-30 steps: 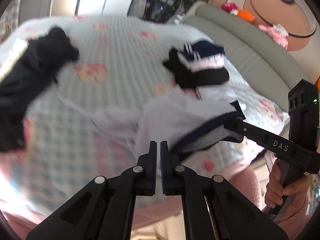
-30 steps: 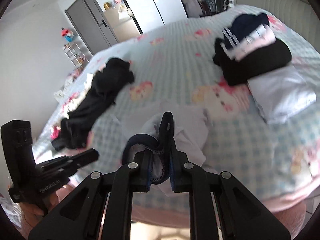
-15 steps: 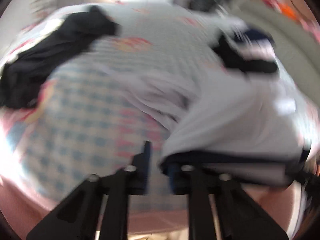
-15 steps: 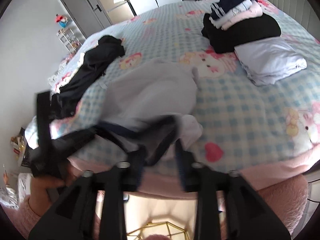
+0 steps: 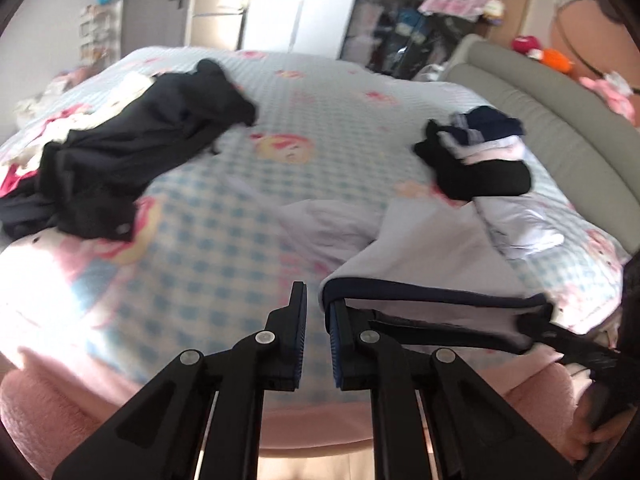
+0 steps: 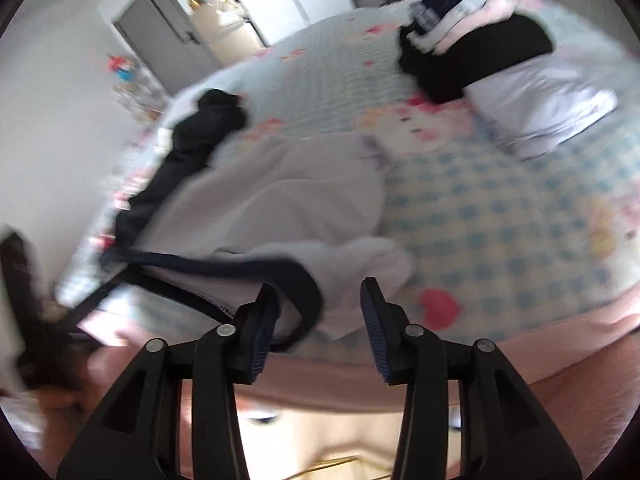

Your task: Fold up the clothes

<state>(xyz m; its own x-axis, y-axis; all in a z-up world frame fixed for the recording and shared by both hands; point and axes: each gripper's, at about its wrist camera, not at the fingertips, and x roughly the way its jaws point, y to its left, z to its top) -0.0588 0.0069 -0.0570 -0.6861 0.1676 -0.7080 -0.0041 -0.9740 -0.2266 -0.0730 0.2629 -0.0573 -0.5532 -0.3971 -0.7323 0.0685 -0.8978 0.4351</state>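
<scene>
A white garment (image 5: 420,248) (image 6: 280,192) with a navy hem (image 5: 440,296) (image 6: 224,266) lies spread near the front edge of the checked bed (image 5: 220,240). My left gripper (image 5: 318,292) is nearly shut, with a narrow slit and bare pads. The hem's corner hangs over the tip of its right finger. The hem runs taut to my right gripper (image 5: 560,336). In the right wrist view my right gripper (image 6: 318,286) is opening. The navy hem sags loose between its fingers, close to the left one, and the pads do not press it. My left gripper (image 6: 24,280) is a blur at the far left.
A heap of black clothes (image 5: 140,148) (image 6: 188,148) lies on the left of the bed. A folded stack (image 5: 480,160) (image 6: 480,48) and a folded white piece (image 5: 520,220) (image 6: 540,100) sit at the right, by the grey headboard (image 5: 560,120). A pink fleece border (image 5: 60,400) lines the front edge.
My right gripper opened and let go of the hem, sinking toward the bed's front edge. My left gripper swung over to the hem. The garment now lies flatter and wider.
</scene>
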